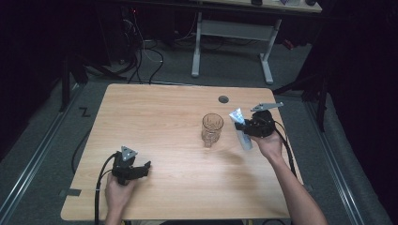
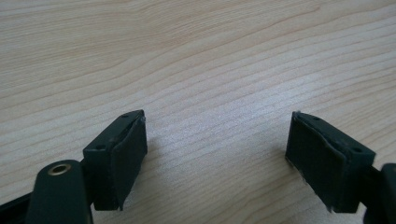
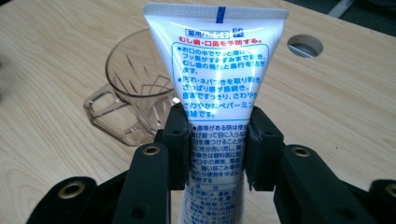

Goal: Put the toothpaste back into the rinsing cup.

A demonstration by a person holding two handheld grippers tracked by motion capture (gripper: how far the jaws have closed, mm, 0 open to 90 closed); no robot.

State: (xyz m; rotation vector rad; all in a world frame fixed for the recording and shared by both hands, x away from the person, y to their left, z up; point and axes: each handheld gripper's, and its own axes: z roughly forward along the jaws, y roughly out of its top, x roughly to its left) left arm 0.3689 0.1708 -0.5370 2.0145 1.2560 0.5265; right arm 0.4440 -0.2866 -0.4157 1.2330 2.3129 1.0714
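- Two hand-held grippers are over a light wooden table (image 1: 164,122), one near each lower corner of it in the high view.
- Farthest left, the left gripper (image 1: 133,169) sits low by the table's near edge in the person's left hand (image 1: 117,192), with its grey three-cornered plate on top and a black cable trailing off toward the edge.
- In the left gripper view its jaws stand wide apart, nothing between them, only bare wood grain under the left gripper (image 2: 217,154).
- Toward the middle of the table, right of centre, stands a clear glass mug (image 1: 211,129), upright, with a cut pattern and its handle on the near side.
- The right gripper view shows the mug (image 3: 135,93) just behind and to the left of the tube.
- Just right of the mug, the white toothpaste tube (image 1: 241,129) is held off the table, tilted, its flat crimped end uppermost.
- The right gripper (image 1: 245,126) is clamped on the tube around its middle; in the right gripper view the pads press the tube (image 3: 217,84) from both sides.
- The person's right hand (image 1: 270,143) carries this gripper.
- Beyond, a round cable hole (image 1: 223,99) sits near the table's far edge.
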